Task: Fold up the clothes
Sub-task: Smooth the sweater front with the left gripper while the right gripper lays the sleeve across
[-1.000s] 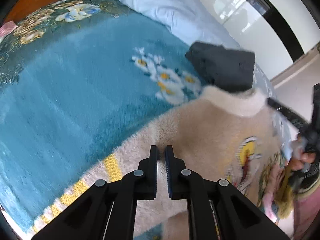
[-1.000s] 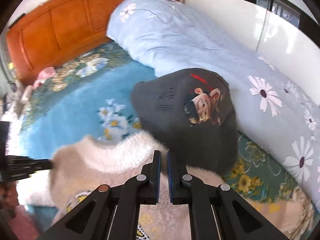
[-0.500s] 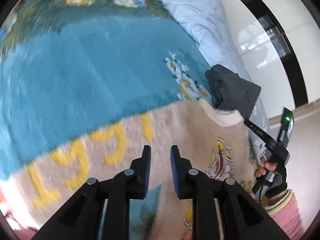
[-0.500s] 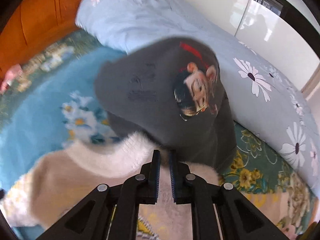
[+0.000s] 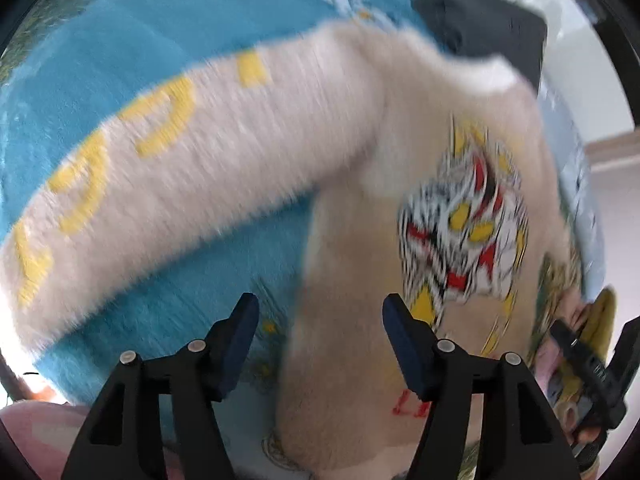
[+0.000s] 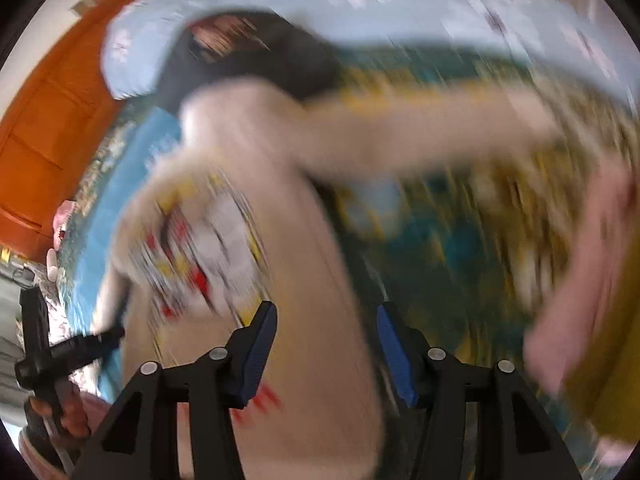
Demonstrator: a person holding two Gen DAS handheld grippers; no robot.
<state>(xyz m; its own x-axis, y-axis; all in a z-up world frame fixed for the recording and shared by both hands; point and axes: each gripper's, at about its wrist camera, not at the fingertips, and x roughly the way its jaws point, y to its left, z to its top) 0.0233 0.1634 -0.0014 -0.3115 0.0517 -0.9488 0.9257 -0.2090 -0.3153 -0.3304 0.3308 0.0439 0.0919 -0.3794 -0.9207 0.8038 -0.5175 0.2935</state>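
We look down on a bed (image 5: 132, 40) under a teal floral blanket, an orange wooden headboard (image 6: 52, 120) at ten o'clock in the right wrist view and a pale blue duvet (image 6: 400, 0) along the far edge. The cream fuzzy sweater (image 5: 352, 184) lies flat on the blanket, one sleeve with yellow letters stretching toward nine o'clock, its cartoon print at three o'clock in the left wrist view. A dark folded garment (image 5: 484, 36) touches the collar at one o'clock. Half a second ago both sets of fingers were nearly closed near the collar; now both stand spread wide and hold nothing, nearer the sweater's lower body. We see the left gripper (image 5: 320, 328) over the body's left edge and the right gripper (image 6: 326, 332) over its right edge, that view heavily blurred.
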